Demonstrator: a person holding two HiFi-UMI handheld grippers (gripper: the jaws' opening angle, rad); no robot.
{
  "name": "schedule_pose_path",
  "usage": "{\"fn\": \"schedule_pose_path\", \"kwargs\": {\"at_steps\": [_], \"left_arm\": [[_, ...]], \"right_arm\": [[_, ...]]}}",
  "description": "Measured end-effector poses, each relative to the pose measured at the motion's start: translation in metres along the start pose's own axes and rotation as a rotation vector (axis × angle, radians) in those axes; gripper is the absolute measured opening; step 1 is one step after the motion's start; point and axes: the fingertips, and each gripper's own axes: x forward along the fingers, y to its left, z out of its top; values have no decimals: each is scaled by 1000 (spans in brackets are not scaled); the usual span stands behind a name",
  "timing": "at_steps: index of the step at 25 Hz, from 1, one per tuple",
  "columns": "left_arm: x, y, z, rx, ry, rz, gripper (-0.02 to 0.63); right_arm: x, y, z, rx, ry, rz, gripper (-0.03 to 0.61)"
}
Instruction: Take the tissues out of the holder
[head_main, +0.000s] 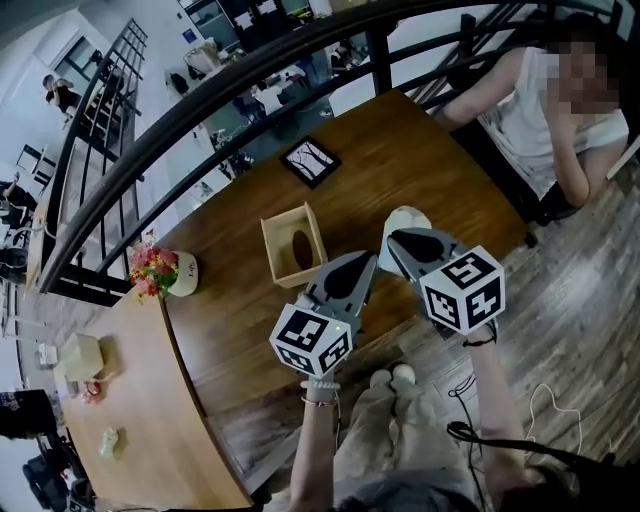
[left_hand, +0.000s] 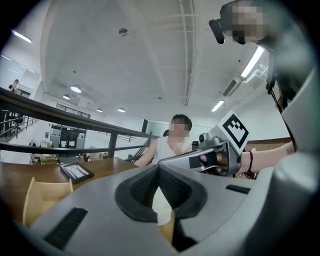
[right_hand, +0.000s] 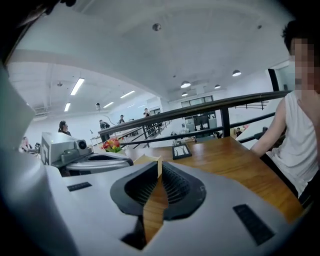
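The tissue holder (head_main: 272, 250) is a light wooden box with an oval slot in its top, standing mid-table; no tissue shows in the slot. A white tissue (head_main: 412, 217) lies crumpled on the wooden table (head_main: 400, 140), right of the holder. My right gripper (head_main: 392, 238) hovers at the tissue's near edge. Its jaws are drawn together with nothing between them, and the holder's corner (right_hand: 147, 160) shows beyond. My left gripper (head_main: 368, 262) sits just beside it, jaws shut and empty. Under its tips the left gripper view shows the tissue (left_hand: 162, 205), with the holder (left_hand: 42, 200) to the left.
A black framed card (head_main: 310, 161) lies behind the holder. A flower pot (head_main: 160, 270) stands at the table's left edge. A person (head_main: 560, 110) sits at the far right side. A dark railing (head_main: 250, 80) curves behind. A side counter (head_main: 120, 400) carries small items.
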Motion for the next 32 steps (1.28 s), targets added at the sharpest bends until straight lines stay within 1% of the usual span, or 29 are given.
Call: {"fn": "schedule_pose_path", "kwargs": {"at_steps": [4, 6, 9, 12, 14, 17, 22, 26, 32], "left_arm": [[-19, -14, 23, 20, -32, 3, 8], [-33, -20, 30, 33, -42, -1, 8], [-50, -25, 42, 72, -51, -1, 8], [-66, -31, 54, 103, -61, -5, 8], [-76, -35, 60, 102, -71, -12, 8], [-89, -40, 66, 105, -91, -9, 8], [-102, -43, 71, 133, -96, 22, 8], [-106, -43, 73, 139, -107, 32, 8], [-106, -47, 78, 152, -118, 44, 8]], "right_arm": [[-21, 26, 21, -13, -69, 34, 29], [-31, 39, 28, -13, -104, 35, 26], [-40, 56, 43, -52, -146, 43, 20], [-47, 73, 50, -112, -148, 69, 12], [-50, 82, 52, -132, -153, 69, 12], [-55, 93, 56, -149, -174, 69, 12], [-60, 105, 60, -166, -193, 72, 12], [-58, 111, 62, -172, -203, 90, 12], [-57, 112, 63, -190, -206, 94, 12]]}}
